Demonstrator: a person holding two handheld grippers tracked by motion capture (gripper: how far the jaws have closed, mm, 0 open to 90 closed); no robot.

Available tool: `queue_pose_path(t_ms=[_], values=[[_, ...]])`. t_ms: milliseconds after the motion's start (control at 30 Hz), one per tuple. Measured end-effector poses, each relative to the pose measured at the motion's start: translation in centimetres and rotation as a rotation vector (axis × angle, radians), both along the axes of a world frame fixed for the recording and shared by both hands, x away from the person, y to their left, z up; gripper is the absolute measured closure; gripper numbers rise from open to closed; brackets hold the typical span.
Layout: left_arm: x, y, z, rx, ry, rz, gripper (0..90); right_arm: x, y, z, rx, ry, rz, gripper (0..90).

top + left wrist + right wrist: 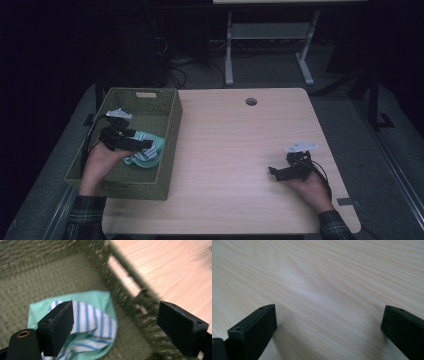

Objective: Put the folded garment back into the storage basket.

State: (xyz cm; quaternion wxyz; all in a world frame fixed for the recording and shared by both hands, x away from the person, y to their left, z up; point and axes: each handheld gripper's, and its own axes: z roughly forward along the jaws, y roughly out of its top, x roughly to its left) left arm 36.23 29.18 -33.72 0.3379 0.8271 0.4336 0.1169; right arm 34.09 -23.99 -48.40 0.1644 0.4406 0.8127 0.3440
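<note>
Just below the left gripper (142,144), a mint-green cloth with blue and white stripes (146,151) is lying on the floor of the woven green basket (170,145), bunched up rather than flat. That gripper hangs over the basket's inside with its jaws spread wide and nothing pinched between them. In the left gripper view (116,322) the cloth (95,320) sits under and past the left-hand jaw, loose on the weave, while the other jaw is out over the basket's side wall (125,290), with the light wooden table (175,270) beyond it. That view is a bit smeared, so finer detail on the fabric is hard to make out. Well off to the other side, the right gripper (274,171) is held low over bare tabletop (235,145), pointing back toward the basket side. Its jaws are wide apart too, and in the right gripper view (328,322) there's just wood grain (319,285) between and ahead of them. Both hands come in from the near edge, sleeves in a dark plaid.
</note>
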Motion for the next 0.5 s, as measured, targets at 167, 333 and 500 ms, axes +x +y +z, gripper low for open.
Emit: queue_pose_path(t_ms=[167,333,500], values=[[-0.7,-1.6,1.3,-0.040,-0.023,-0.045,13.6,0.0,0.0,0.0,0.000,0.000,0.000,0.0],[-1.0,-3.1,2.4,-0.071,-0.053,-0.068,13.7,0.0,0.0,0.0,-0.001,-0.001,0.000,0.0],[-1.1,-5.2,2.7,-0.085,-0.065,-0.100,13.9,0.0,0.0,0.0,0.000,0.000,-0.001,0.0]])
